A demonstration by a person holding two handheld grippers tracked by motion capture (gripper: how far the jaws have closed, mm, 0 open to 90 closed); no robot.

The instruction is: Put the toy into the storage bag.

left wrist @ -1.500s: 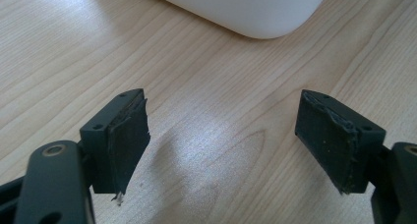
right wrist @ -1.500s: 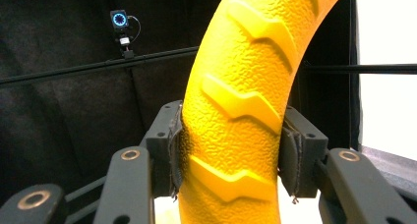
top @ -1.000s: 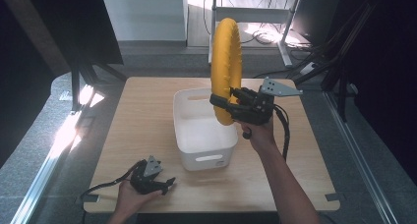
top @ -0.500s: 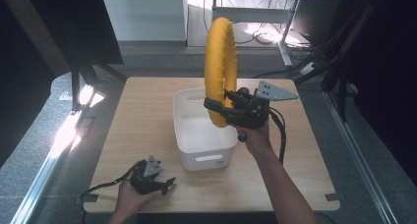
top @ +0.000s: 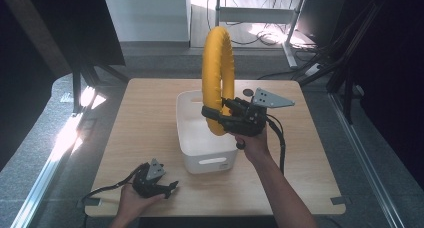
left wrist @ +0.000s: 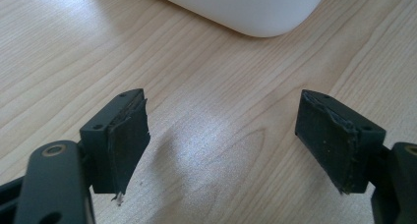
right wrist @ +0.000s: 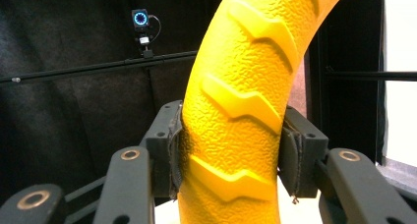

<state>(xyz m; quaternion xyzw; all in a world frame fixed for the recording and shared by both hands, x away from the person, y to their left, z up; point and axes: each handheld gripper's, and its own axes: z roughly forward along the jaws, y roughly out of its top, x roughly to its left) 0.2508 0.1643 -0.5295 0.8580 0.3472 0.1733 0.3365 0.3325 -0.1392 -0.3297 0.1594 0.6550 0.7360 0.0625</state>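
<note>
Right gripper (top: 212, 114) clamped on the yellow ring's (top: 218, 75) lower rim, ring upright above the white bin (top: 207, 160) — top-heavy, could pivot, slip. Left gripper (left wrist: 223, 145) wide open, empty.

Ring (top: 218, 63) bright yellow, pebbled texture with raised zigzag tread ribs. Bin (top: 205, 143) plain white. Tabletop (top: 145, 118) light wood, wavy grain. Both claws black: right claw (top: 209, 113), left claw (top: 172, 187). Right claw's three-cornered plate grey. Cables black. Floor (top: 40, 113) speckled grey.
</note>
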